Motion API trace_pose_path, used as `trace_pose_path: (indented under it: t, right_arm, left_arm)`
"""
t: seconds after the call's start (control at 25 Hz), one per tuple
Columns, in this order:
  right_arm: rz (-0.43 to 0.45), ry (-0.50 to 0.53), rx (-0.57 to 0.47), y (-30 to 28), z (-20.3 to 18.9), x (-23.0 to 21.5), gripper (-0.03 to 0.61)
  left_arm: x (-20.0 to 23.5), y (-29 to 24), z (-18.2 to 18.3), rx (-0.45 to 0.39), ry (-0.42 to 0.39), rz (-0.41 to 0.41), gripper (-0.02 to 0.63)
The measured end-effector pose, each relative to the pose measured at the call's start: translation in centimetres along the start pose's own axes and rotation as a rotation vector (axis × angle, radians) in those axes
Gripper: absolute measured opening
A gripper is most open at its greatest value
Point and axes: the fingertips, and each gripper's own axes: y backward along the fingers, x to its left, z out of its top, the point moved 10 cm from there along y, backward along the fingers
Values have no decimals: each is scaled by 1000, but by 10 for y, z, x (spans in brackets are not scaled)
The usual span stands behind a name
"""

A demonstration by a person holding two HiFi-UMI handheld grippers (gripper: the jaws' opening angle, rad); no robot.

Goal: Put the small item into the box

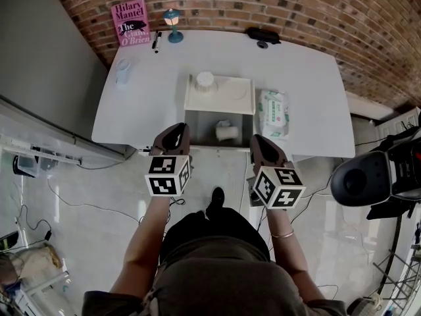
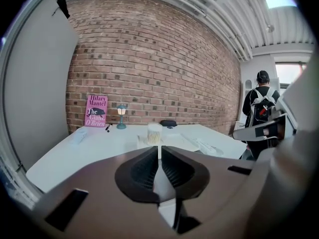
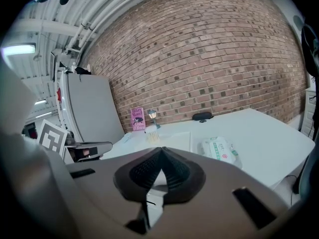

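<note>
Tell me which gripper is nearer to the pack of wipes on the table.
Right. The right gripper hangs just short of the pack of wipes; the left gripper is farther off, to its left.

Left gripper (image 1: 179, 126) and right gripper (image 1: 256, 137) brown, with black-and-white marker cubes (image 1: 168, 175) (image 1: 277, 187); thin bracelet (image 1: 284, 234); clothing (image 1: 217, 268) apparently dark.

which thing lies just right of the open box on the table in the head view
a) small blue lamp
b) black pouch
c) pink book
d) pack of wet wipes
d: the pack of wet wipes lies right beside the box, while the other three sit far back along the brick wall.
</note>
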Motion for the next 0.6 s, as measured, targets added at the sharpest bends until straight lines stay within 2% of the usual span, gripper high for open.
trace_pose_path:
  t: [0.16,0.6]
  right_arm:
    - [-8,4,-6,1,1,-1,5]
    - [8,43,-18,3,3,1,5]
  left_arm:
    - [3,2,0,-9,31,3,37]
    - [7,3,-6,-8,37,12,37]
